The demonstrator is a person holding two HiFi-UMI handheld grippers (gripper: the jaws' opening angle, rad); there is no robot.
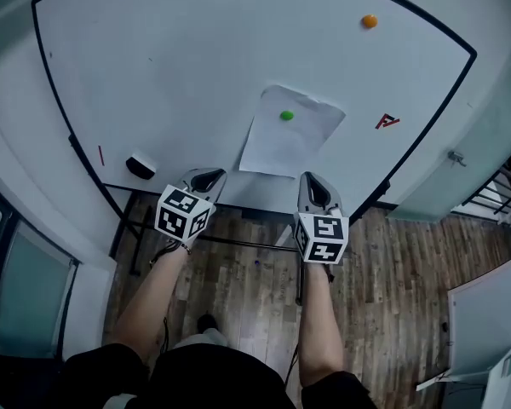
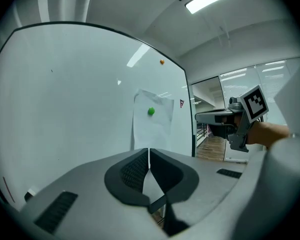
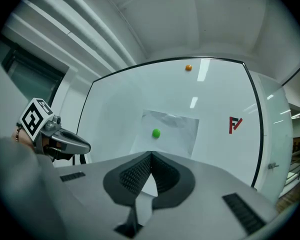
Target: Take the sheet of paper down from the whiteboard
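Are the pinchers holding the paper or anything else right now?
Nothing is held. The left gripper and the right gripper are both shut and empty, short of the sheet of paper, which hangs on the whiteboard under a green magnet.

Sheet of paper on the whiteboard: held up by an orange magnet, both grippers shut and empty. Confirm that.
Wrong colour. The magnet holding the sheet of paper is the green magnet; the orange magnet sits by itself higher on the whiteboard, as the head view shows. The rest stands: the left gripper and right gripper are both shut and empty.
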